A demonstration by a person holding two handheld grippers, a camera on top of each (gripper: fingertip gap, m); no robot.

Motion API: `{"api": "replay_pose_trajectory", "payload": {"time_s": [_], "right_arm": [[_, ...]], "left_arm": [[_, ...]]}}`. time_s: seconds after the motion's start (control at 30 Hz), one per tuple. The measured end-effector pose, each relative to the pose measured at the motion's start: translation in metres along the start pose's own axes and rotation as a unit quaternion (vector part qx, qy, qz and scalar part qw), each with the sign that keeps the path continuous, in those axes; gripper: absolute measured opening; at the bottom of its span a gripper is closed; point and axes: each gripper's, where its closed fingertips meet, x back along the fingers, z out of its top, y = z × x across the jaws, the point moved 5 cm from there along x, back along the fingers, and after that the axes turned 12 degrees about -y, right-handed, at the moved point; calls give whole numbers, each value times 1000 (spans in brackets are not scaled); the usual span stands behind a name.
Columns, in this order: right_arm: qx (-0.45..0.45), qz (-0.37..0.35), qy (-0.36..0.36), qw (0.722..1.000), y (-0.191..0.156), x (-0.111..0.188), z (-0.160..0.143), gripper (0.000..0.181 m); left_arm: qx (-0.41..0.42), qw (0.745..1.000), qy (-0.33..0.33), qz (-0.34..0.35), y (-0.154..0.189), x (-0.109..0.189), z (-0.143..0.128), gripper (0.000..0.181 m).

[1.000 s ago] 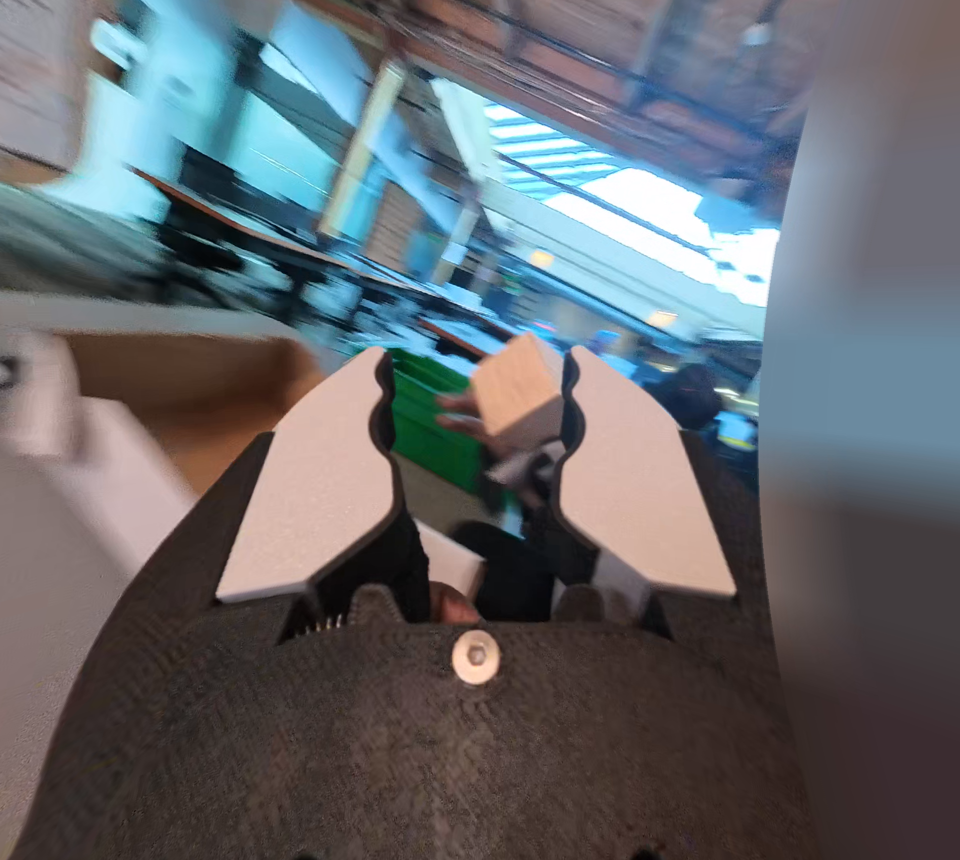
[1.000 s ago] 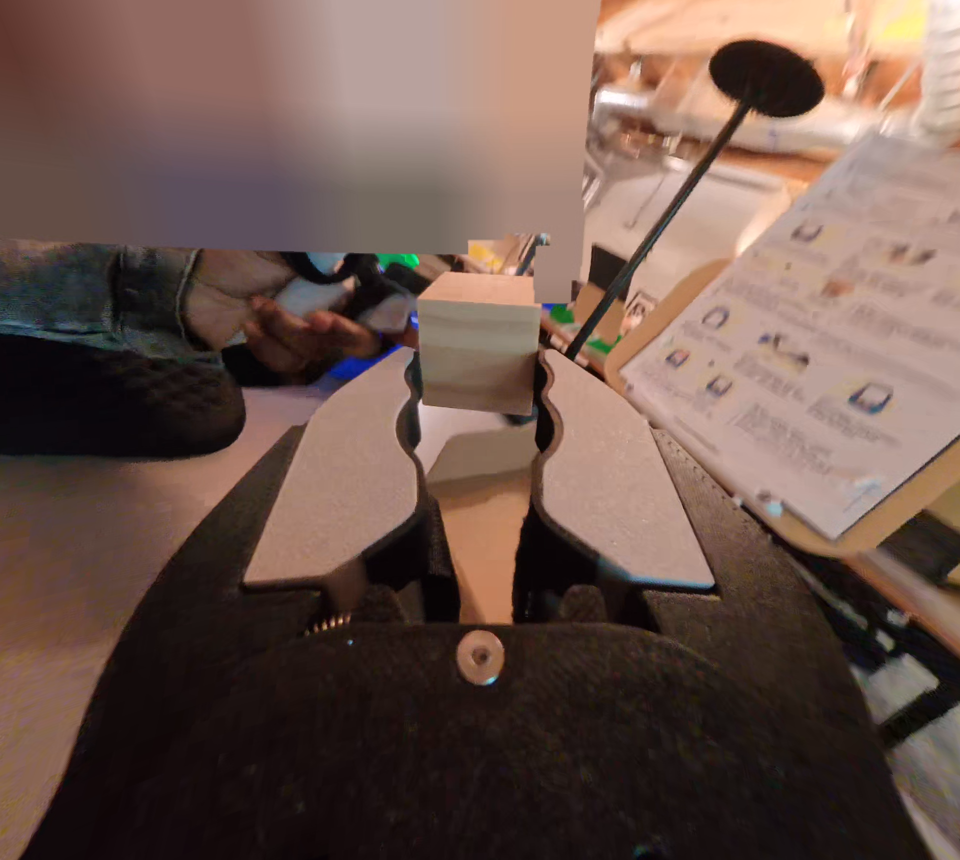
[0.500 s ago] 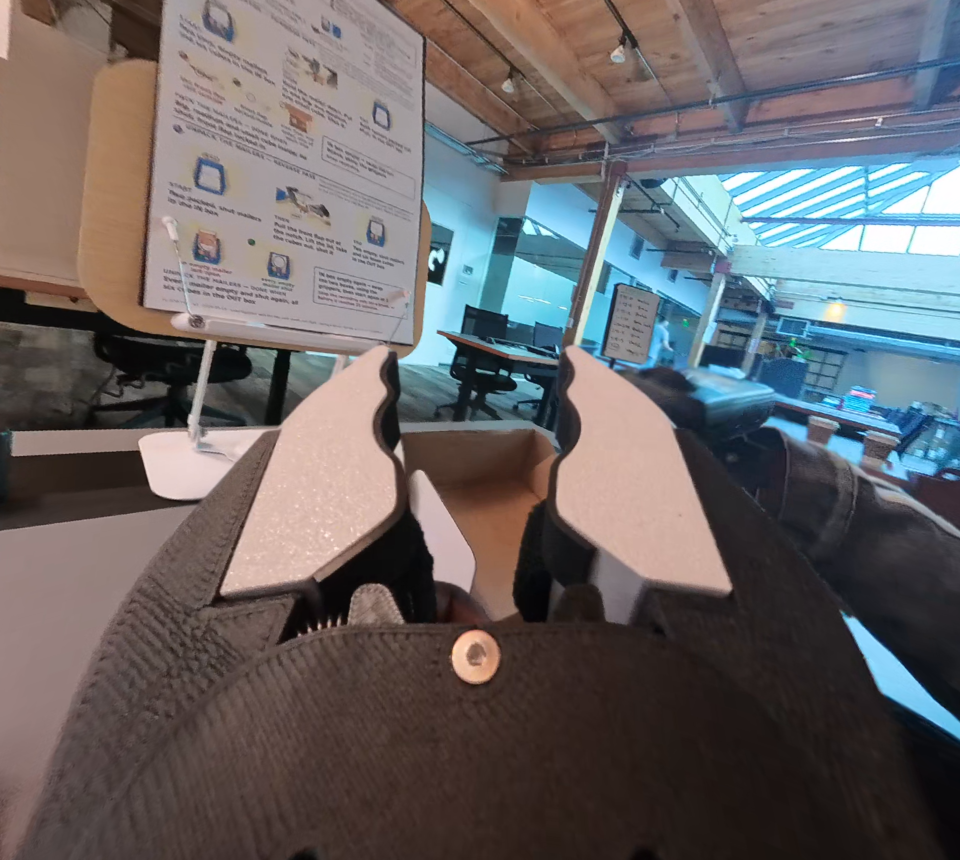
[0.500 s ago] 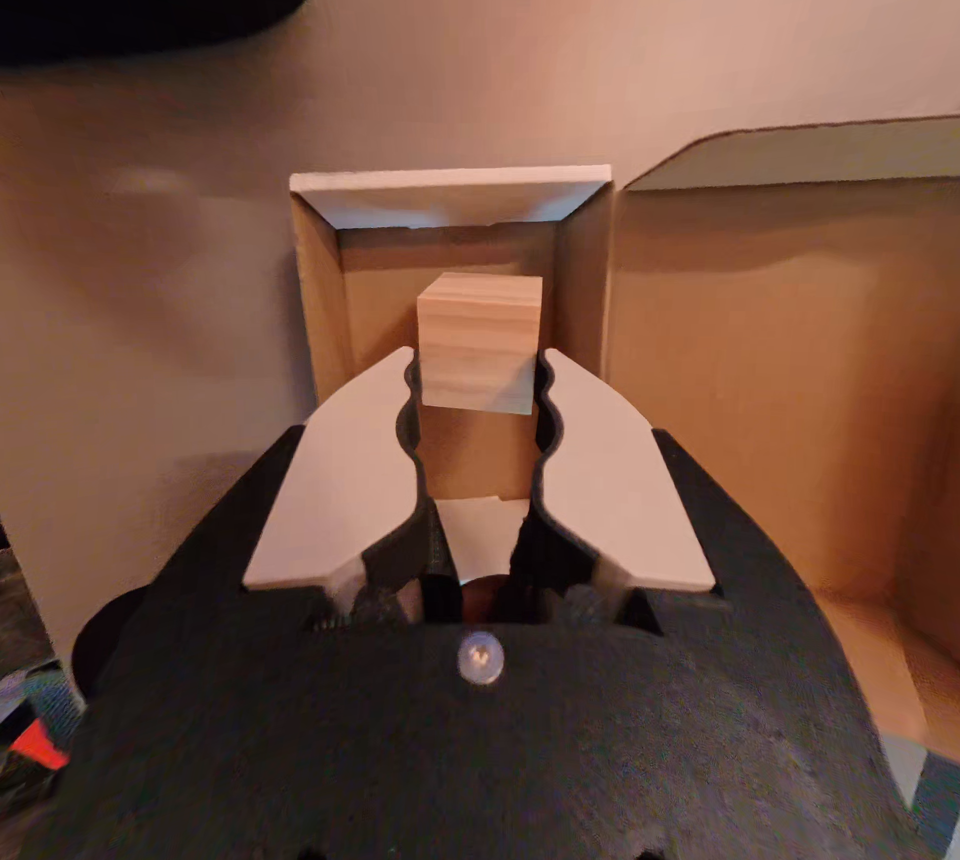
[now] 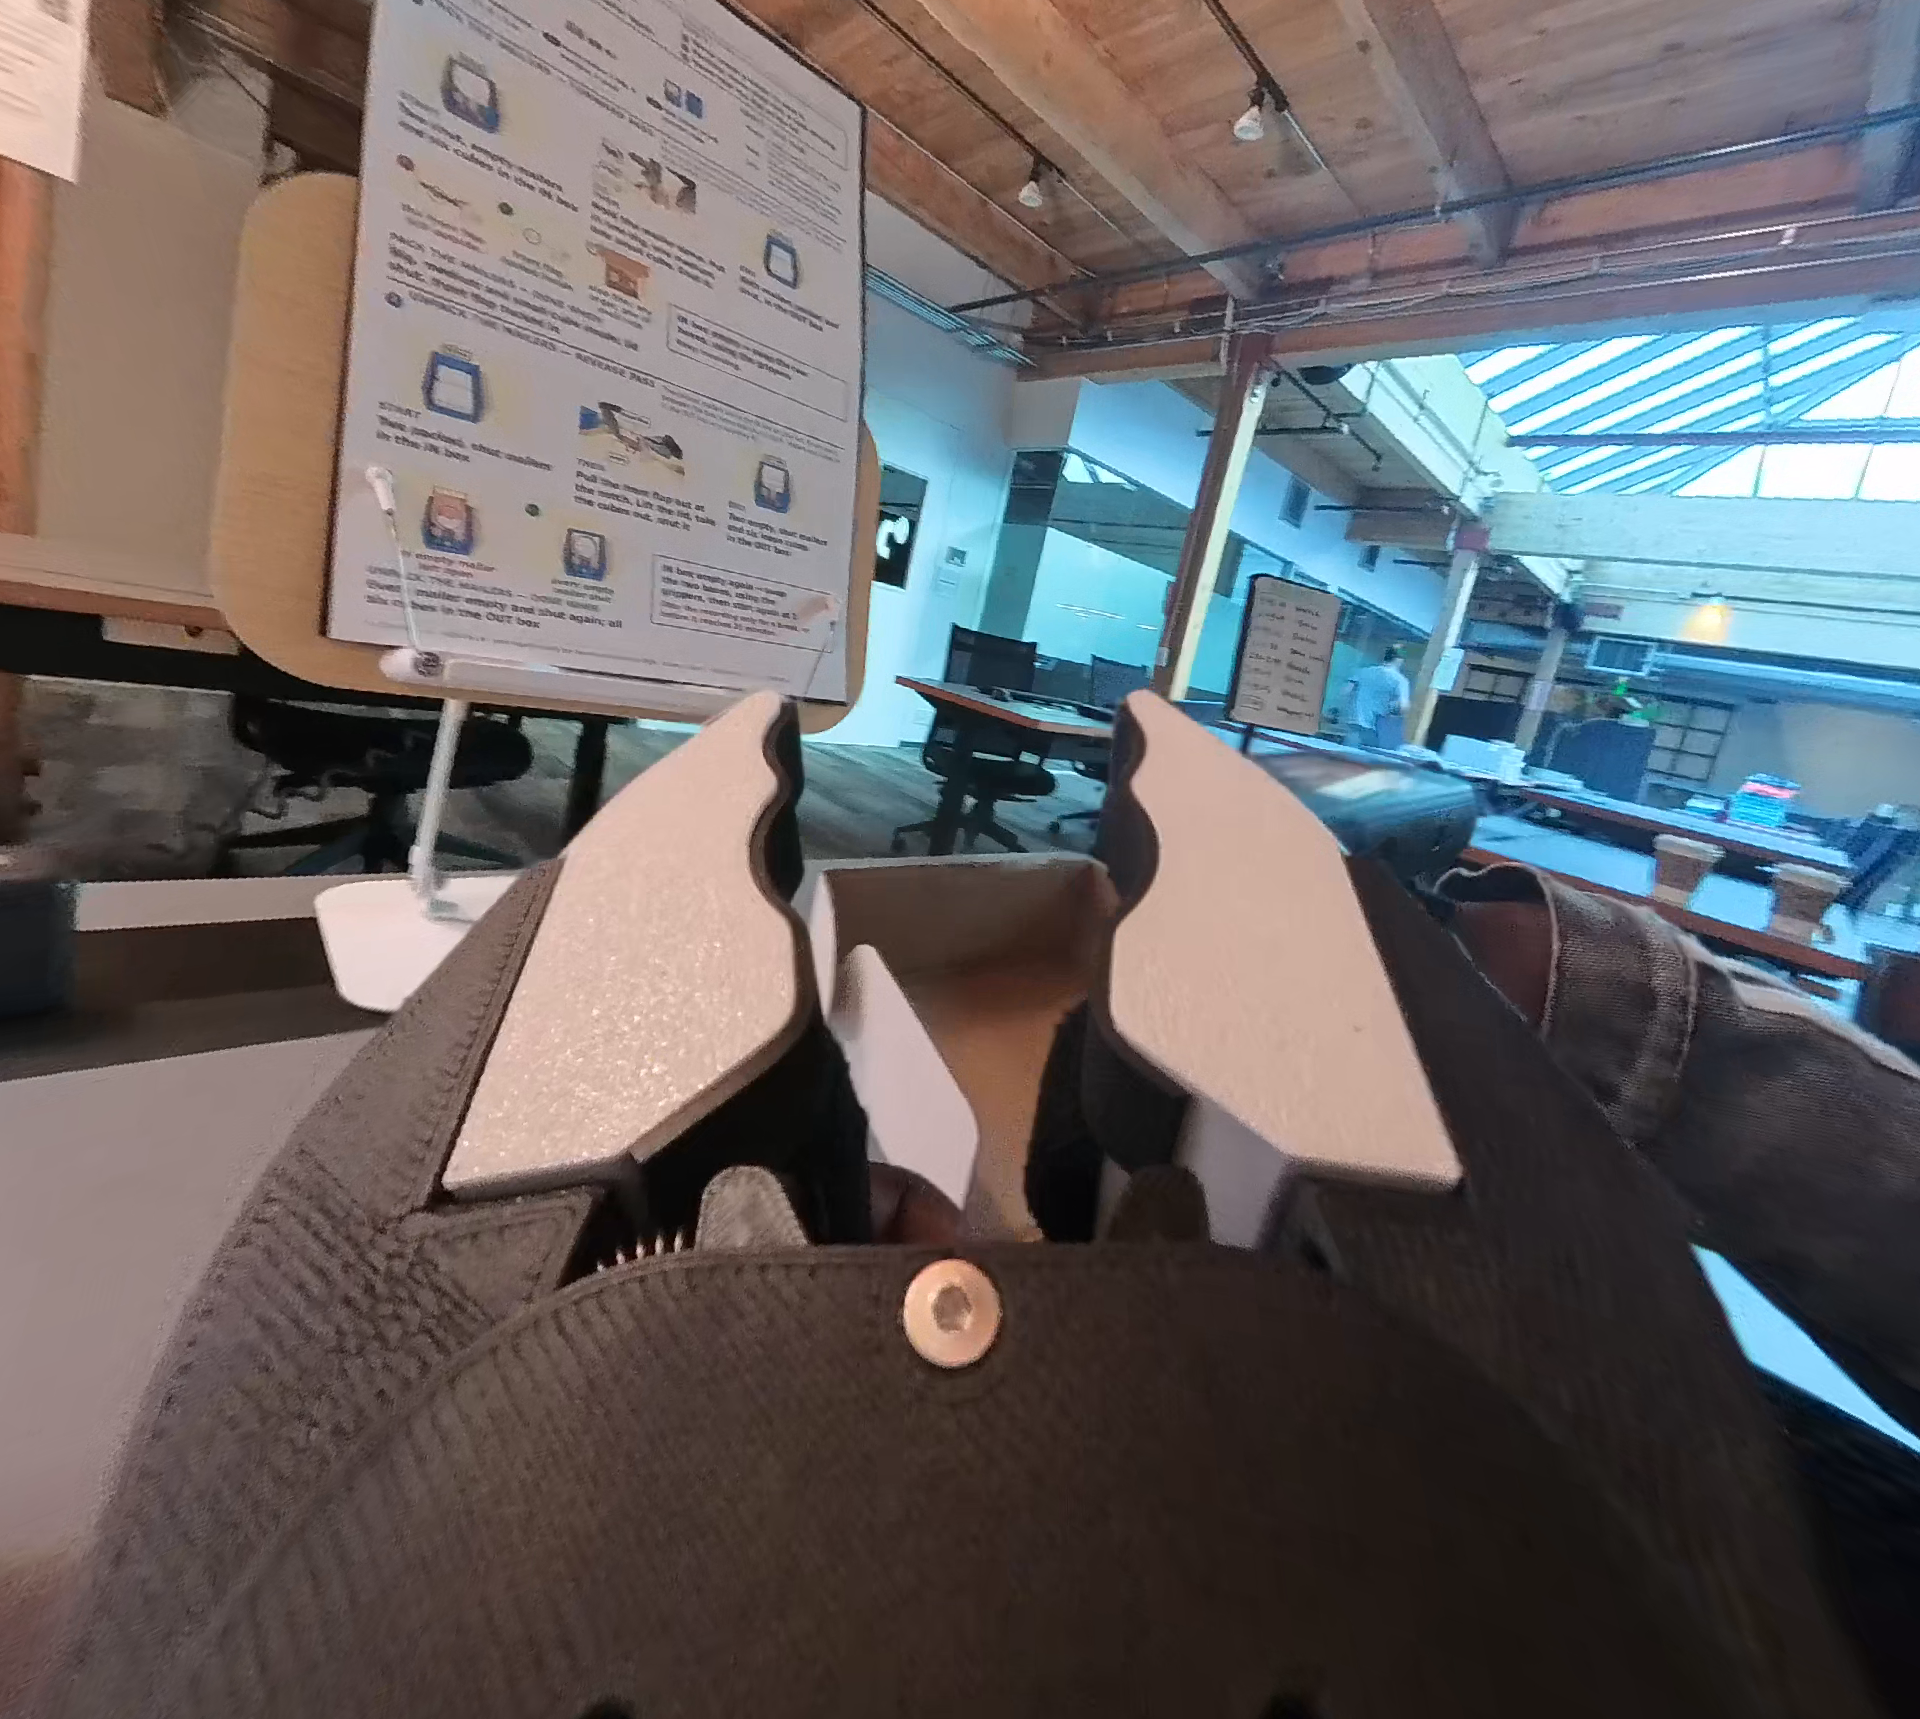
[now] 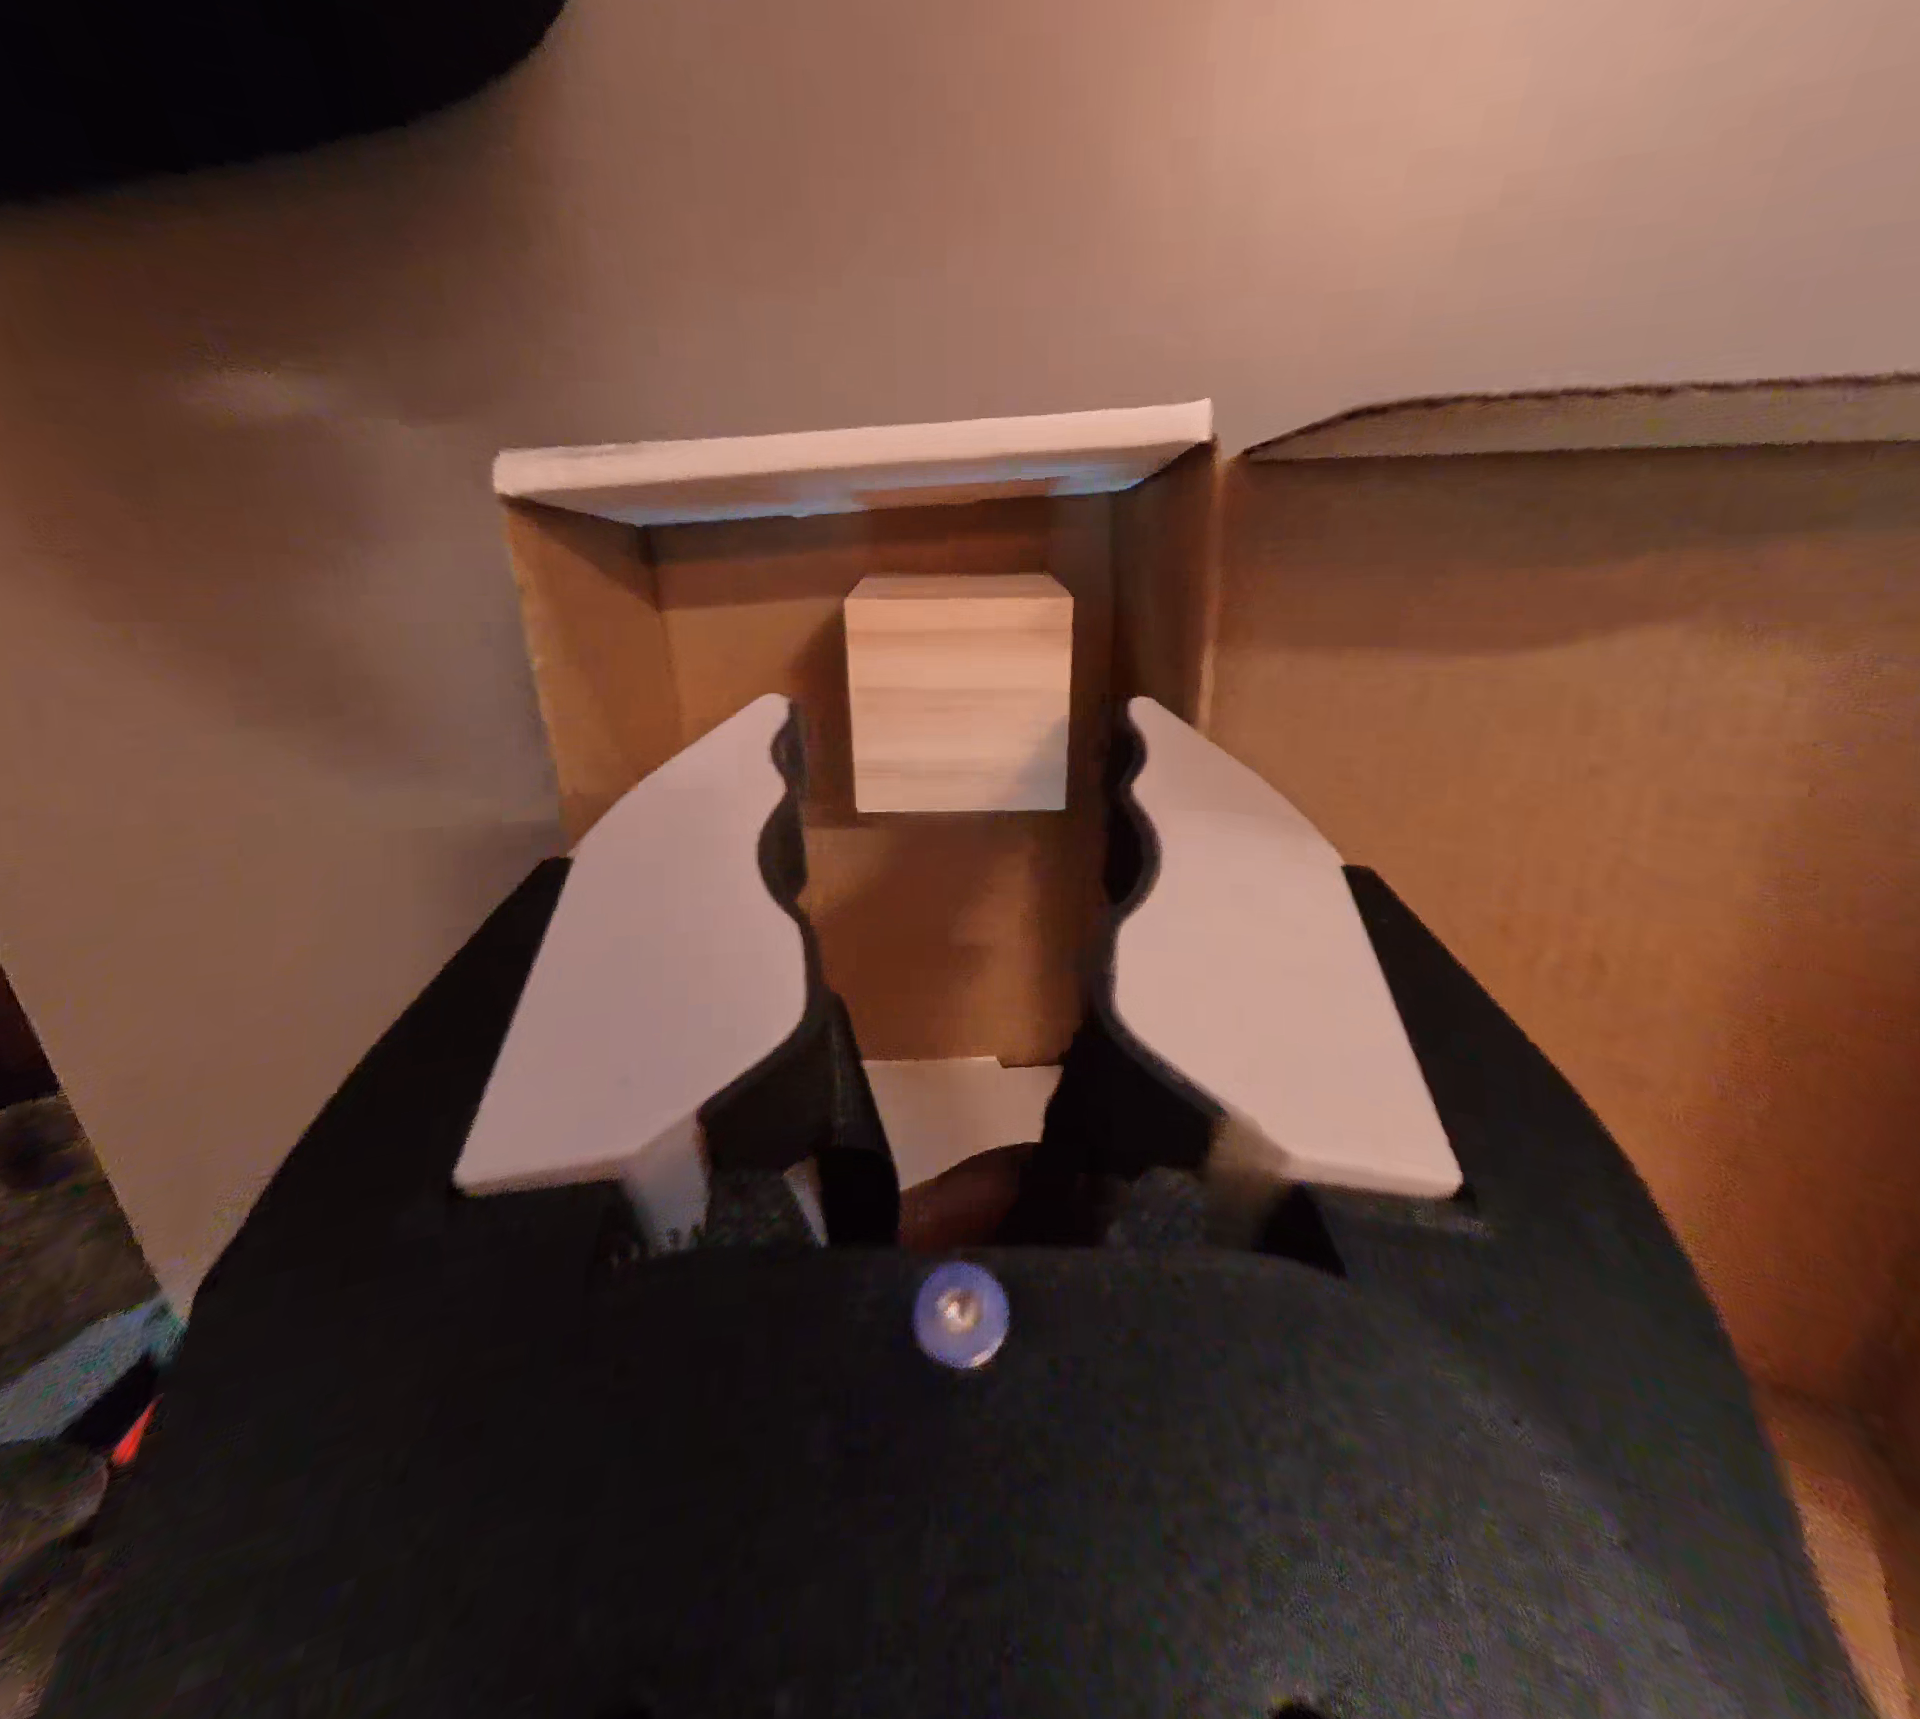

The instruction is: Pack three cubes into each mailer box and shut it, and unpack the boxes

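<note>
The wooden cube (image 6: 958, 690) sits inside the open box (image 6: 582, 630), free of the right gripper (image 6: 956, 724), whose jaws are spread. It looks light, stiff and smooth (best pinched across flat opposite faces); the left gripper (image 5: 951, 739) gapes too, holding nothing

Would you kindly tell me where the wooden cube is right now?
In the right wrist view, the wooden cube sits inside the open mailer box, just beyond the open right gripper.
</note>
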Motion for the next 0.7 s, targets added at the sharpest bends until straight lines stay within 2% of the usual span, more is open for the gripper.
{"api": "replay_pose_trajectory", "payload": {"time_s": [0.03, 0.1, 0.17, 0.23, 0.3, 0.4, 0.47, 0.57, 0.63, 0.7], "right_arm": [[-8, -17, 29, 999, 0, 7, -1, 59], [-18, -47, 110, 993, -6, 24, -4, 66], [-25, -94, 231, 968, -15, 45, -11, 76], [-38, -137, 369, 918, -26, 62, -28, 86], [-77, -171, 463, 866, -35, 65, -57, 91], [-163, -187, 553, 795, -36, 54, -104, 87], [-191, -174, 597, 760, -41, 59, -120, 86], [-196, -223, 619, 727, -45, 68, -136, 86], [-194, -246, 627, 713, -48, 77, -140, 84], [-187, -254, 635, 705, -51, 79, -139, 81]], "left_arm": [[8, 1000, -5, -11, 1, -1, -1, 57], [13, 999, -21, -23, 3, -3, -4, 57], [-1, 999, -41, -24, 5, -6, -7, 57], [-23, 997, -68, -40, 11, -10, -12, 57], [-43, 989, -120, -73, 22, -16, -23, 57], [-67, 969, -209, -115, 38, -22, -43, 61], [-93, 956, -248, -123, 45, -21, -48, 67], [-126, 944, -272, -140, 64, -5, -40, 77], [-137, 938, -271, -165, 79, 20, -26, 77], [-158, 938, -261, -161, 82, 53, -5, 77]]}}
